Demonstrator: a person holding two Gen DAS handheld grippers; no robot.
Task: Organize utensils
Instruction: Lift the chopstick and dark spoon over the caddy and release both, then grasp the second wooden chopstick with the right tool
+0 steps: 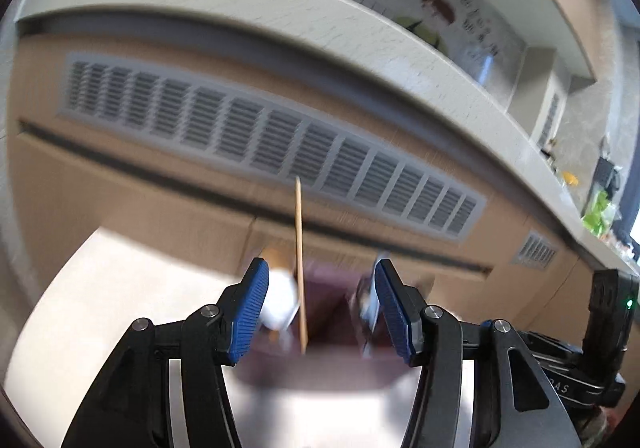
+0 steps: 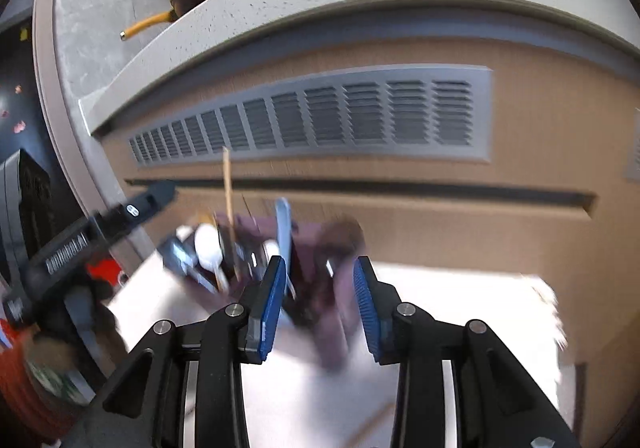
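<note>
Left gripper (image 1: 322, 312): its blue pads are standing wide apart and gripping nothing; a thin wooden stick (image 1: 299, 264) is rising in the gap without touching either pad.
Right gripper (image 2: 320, 308): its pads are also standing apart and empty, framing the near wall of the holder.
Holder (image 2: 328, 288): a dark purple compartmented caddy is sitting on a bright white surface (image 2: 460, 300), just in front of the tan cabinet front with its grey vent grille (image 2: 320, 116).
Utensils: a white spoon (image 2: 208, 244), a pale blue handle (image 2: 284, 228) and the stick are leaning upright in the caddy's compartments (blur is hiding how many more there are).
Handling: these pieces are looking light, stiff and narrow; the smooth plastic is probably slippery, and the stick is likely snapping under a hard squeeze.
Where to hold: I am judging the free upper shaft the best spot, well above the caddy rim, pads closing across the narrow side.
Risk: the caddy itself is probably light enough to be tipping if a utensil is dragged sideways.
</note>
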